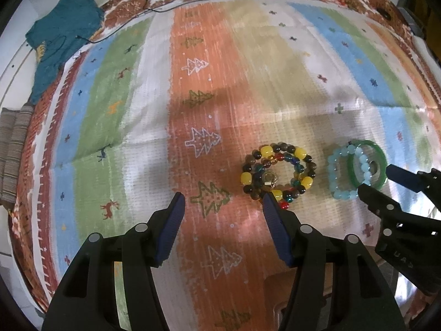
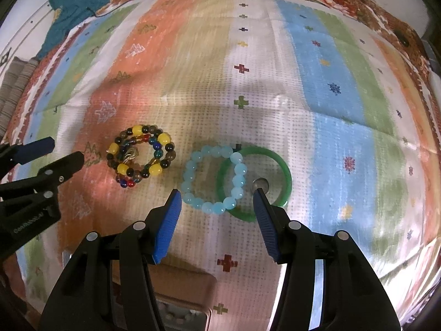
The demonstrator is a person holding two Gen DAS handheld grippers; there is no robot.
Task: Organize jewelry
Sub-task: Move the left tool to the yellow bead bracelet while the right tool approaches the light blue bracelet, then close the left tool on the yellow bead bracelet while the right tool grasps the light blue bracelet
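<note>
A coiled multicolour bead necklace point(image 1: 278, 175) point(image 2: 140, 155) lies on the striped cloth. A light blue bead bracelet point(image 2: 213, 179) point(image 1: 343, 172) overlaps a green bangle point(image 2: 275, 165) point(image 1: 379, 160) to its right. A small silver ring point(image 2: 261, 184) lies inside the bangle. My left gripper point(image 1: 223, 201) is open and empty, its right finger tip just at the necklace's near edge. My right gripper point(image 2: 216, 195) is open and empty, straddling the near side of the blue bracelet and the bangle; it also shows in the left wrist view point(image 1: 377, 179).
A teal cloth point(image 1: 60, 33) and thin cables point(image 1: 171, 2) lie at the far left edge. A striped fabric point(image 1: 11, 149) sits at the left. A brown box with beads inside point(image 2: 182, 298) lies below the right gripper. The left gripper shows at left in the right wrist view point(image 2: 66, 151).
</note>
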